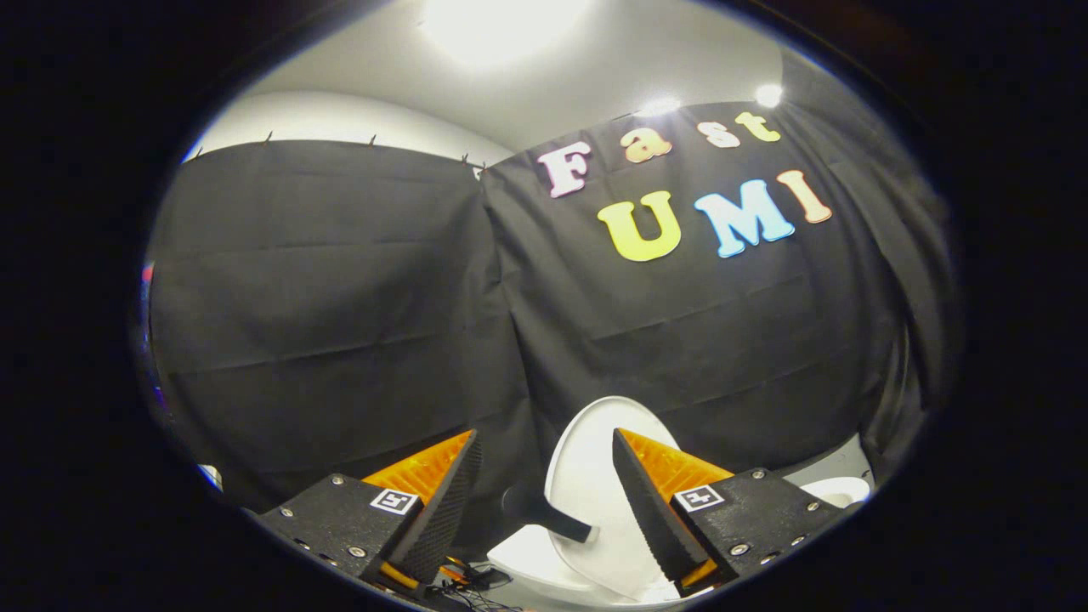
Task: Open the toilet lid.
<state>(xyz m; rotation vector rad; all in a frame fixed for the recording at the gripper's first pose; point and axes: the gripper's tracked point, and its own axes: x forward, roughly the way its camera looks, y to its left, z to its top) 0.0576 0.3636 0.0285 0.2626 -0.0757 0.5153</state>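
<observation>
Toilet lid (pixel 586 476) raised near upright, between fingers and just beyond them. Gripper (pixel 544 493) open, holding nothing. Advise: check lid rests stable against black cloth wall (pixel 340 323) — withdraw without snagging edge.

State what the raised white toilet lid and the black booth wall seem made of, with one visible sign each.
Raised white toilet lid, beyond the open gripper: probably glossy moulded plastic, smooth with a soft sheen. Black booth wall: matte woven cloth, showing creases and folds.
</observation>
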